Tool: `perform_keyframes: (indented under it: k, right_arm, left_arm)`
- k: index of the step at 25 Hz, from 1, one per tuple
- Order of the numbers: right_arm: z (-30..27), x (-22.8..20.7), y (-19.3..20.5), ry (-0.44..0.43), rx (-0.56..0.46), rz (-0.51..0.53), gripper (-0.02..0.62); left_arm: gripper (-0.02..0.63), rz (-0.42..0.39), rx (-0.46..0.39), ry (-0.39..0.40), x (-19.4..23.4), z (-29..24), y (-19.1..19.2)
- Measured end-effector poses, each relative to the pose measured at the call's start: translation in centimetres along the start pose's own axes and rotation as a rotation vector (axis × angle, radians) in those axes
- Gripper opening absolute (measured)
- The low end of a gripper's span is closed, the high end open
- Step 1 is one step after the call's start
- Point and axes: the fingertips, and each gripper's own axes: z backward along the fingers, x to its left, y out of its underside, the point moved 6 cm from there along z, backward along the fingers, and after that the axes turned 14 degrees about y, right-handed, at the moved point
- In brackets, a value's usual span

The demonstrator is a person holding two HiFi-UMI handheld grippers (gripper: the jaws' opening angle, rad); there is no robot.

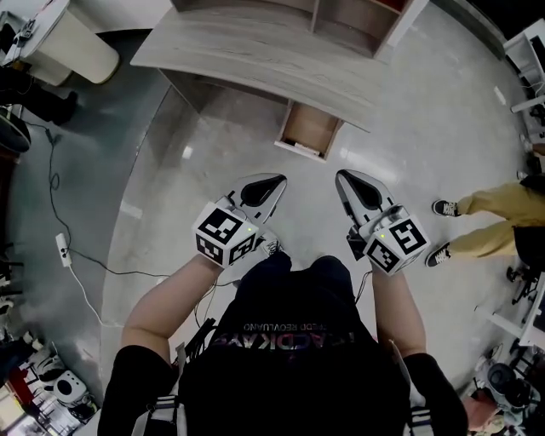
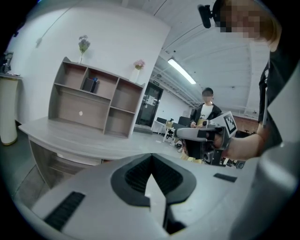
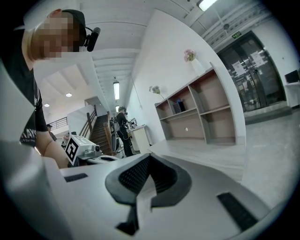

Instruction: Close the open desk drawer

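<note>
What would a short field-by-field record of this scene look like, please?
drawer: open, sticking out from under the desk
left gripper: jaws together, empty, short of the drawer
right gripper: jaws together, empty, short of the drawer
shelf unit: stands at the back of the desk
bystander: legs in yellow trousers, right of the grippers

- Shelf unit (image 2: 93, 101) against the white wall, a dark thing (image 2: 90, 85) in one upper compartment.
- Two flower vases (image 2: 83, 47) (image 2: 138, 65) on top of the shelf unit.
- White cable (image 1: 53, 192) and power strip (image 1: 62, 249) on the floor.
- Person in yellow trousers (image 1: 494, 217) and black sneakers (image 1: 444, 208) at the right.
- White bin (image 1: 72, 47), upper left.
- Stairs (image 3: 96, 133) in the background.
</note>
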Motion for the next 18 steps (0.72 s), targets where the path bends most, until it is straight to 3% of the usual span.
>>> perform_keyframes:
  k: [9, 18]
  right_arm:
    - [-2.1, -2.2, 0.6, -0.010, 0.019, -0.015, 0.018]
    - [-4.6, -5.9, 1.9, -0.160, 0.063, 0.043, 0.018]
  left_arm:
    - [0.011, 0.040, 0.034, -0.031, 2.1, -1.7, 2.1]
    - [0.011, 0.088, 0.020, -0.165, 3.4, -5.0, 5.1]
